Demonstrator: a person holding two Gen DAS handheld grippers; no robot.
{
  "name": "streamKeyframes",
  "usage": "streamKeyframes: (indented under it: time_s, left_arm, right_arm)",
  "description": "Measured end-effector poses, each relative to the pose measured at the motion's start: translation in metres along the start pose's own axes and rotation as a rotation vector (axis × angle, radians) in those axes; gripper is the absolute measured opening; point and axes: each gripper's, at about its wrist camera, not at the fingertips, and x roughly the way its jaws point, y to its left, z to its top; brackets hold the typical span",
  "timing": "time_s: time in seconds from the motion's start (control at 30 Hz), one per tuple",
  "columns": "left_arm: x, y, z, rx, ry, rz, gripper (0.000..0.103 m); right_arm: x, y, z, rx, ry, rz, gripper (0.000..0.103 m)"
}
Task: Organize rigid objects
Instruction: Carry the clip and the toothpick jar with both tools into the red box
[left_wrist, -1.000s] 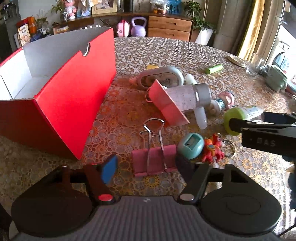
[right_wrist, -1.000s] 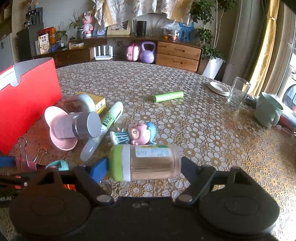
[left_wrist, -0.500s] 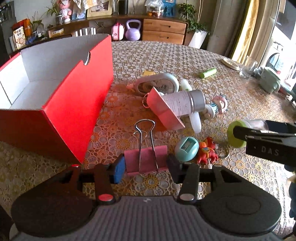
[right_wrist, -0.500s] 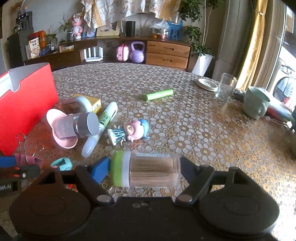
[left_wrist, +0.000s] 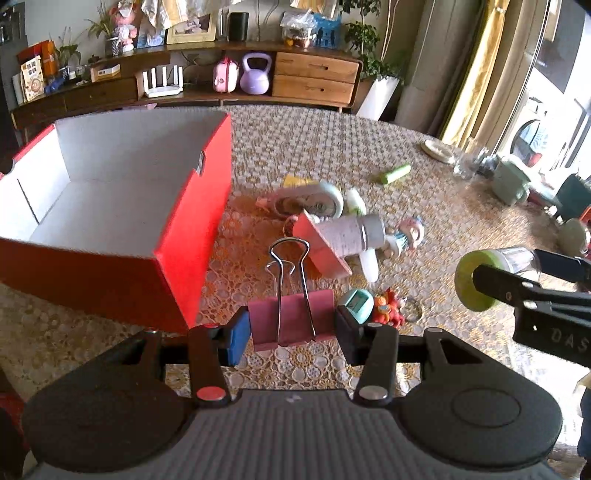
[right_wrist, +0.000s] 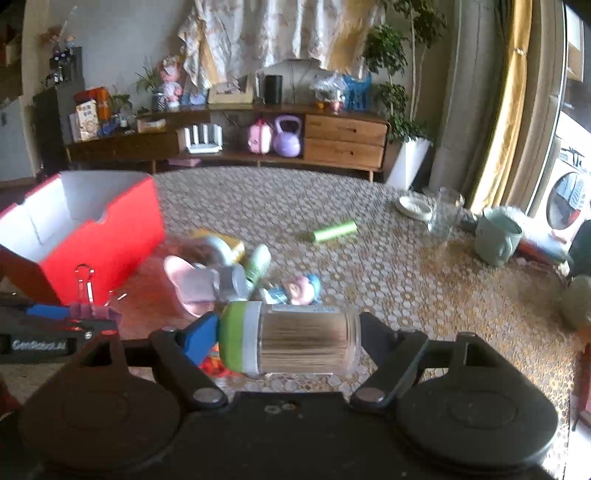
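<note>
My left gripper (left_wrist: 291, 332) is shut on a pink binder clip (left_wrist: 291, 319), lifted off the table with its wire handles pointing away. The right gripper (right_wrist: 290, 341) is shut on a clear toothpick jar (right_wrist: 295, 341) with a green lid, held sideways above the table; the jar (left_wrist: 480, 278) also shows at the right of the left wrist view. An open red box (left_wrist: 122, 221) with a white inside stands to the left. Loose items lie in the table's middle: a white clock (left_wrist: 314, 199), a pink-footed bottle (left_wrist: 340, 240), a small doll (left_wrist: 404, 236), a teal sharpener (left_wrist: 356, 302), a red toy (left_wrist: 388, 308).
A green tube (right_wrist: 334, 230) lies farther back on the lace-covered round table (right_wrist: 406, 288). A glass (right_wrist: 445, 216), a saucer (right_wrist: 415, 206) and a pale green mug (right_wrist: 496, 236) stand at the right. A wooden sideboard (right_wrist: 258, 144) with clutter lines the far wall.
The left gripper closed on the pink binder clip and lifted it from the table. The right gripper rose with the toothpick jar; both views now look from higher up.
</note>
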Motion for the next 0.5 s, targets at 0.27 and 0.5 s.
streamKeyframes:
  time_s: [0.27, 0.5]
  left_arm:
    - [-0.044, 0.023, 0.023, 0.014, -0.036, -0.042, 0.048]
    - [-0.063, 0.058, 0.044, 0.008, -0.067, -0.02, 0.048]
  right_arm:
    - [-0.029, 0.03, 0.028, -0.059, -0.033, 0.045, 0.081]
    - [-0.039, 0.063, 0.055, -0.103, -0.063, 0.107, 0.081]
